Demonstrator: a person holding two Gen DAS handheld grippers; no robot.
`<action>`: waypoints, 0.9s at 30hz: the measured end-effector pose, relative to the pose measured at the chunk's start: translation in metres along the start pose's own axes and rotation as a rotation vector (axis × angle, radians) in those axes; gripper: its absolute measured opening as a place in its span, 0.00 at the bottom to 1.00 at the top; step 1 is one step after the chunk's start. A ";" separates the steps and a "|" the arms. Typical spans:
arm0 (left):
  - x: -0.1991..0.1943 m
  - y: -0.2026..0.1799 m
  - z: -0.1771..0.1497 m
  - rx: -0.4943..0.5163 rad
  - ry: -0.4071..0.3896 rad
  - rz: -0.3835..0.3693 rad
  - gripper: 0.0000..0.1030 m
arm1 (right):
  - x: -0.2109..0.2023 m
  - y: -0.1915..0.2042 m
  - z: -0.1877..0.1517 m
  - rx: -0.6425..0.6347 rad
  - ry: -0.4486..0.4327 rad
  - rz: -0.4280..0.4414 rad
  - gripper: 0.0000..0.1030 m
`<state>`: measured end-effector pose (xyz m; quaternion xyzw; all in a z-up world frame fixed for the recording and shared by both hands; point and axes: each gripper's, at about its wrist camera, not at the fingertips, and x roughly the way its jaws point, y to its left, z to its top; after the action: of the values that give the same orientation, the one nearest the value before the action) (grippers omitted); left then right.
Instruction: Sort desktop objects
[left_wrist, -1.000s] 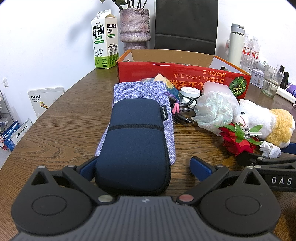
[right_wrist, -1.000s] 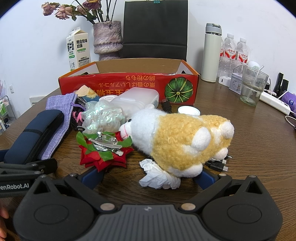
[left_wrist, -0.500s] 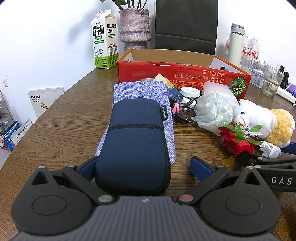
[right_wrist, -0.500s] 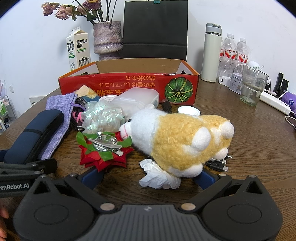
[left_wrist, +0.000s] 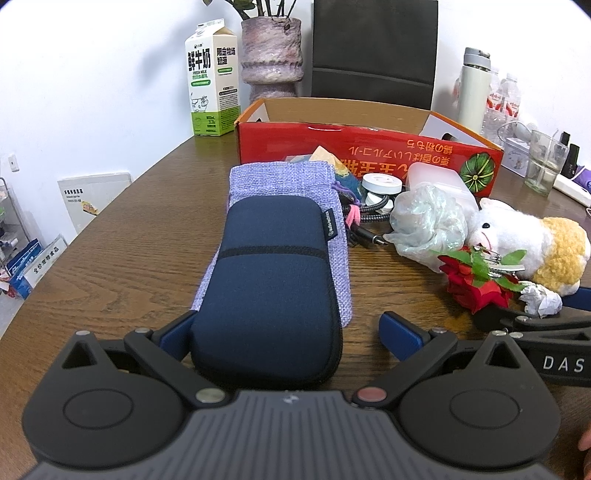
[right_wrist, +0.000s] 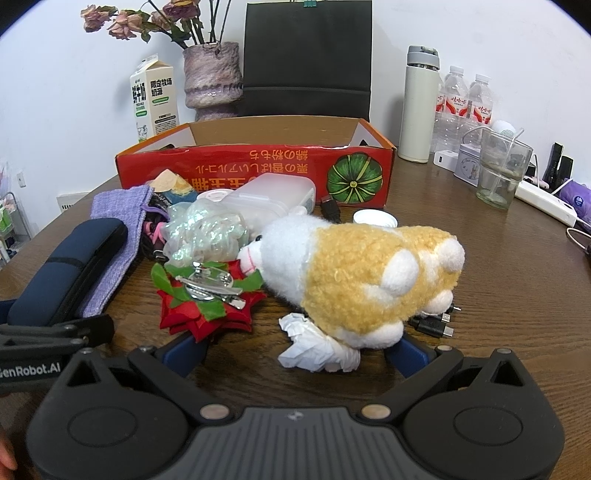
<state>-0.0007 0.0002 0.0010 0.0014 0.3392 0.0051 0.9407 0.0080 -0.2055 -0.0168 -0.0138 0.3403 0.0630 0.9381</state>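
Here, left gripper (left_wrist: 288, 328) spread — navy pouch (left_wrist: 267, 295) between its fingers.

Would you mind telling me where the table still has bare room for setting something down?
Bare wood lies left of the navy case toward the milk carton, and between plush toy and glass. Before the red box it is crowded.
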 end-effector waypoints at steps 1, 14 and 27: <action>0.000 0.001 -0.001 0.000 0.000 -0.002 1.00 | 0.000 0.001 0.000 -0.001 0.000 0.000 1.00; -0.059 0.000 -0.025 0.046 -0.245 0.003 1.00 | -0.060 -0.015 -0.027 0.013 -0.128 0.115 1.00; -0.012 0.026 0.018 -0.023 -0.144 -0.010 0.66 | -0.082 -0.023 -0.010 0.011 -0.329 0.152 0.97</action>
<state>0.0017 0.0258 0.0225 -0.0110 0.2705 0.0042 0.9627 -0.0583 -0.2375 0.0275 0.0276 0.1827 0.1333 0.9737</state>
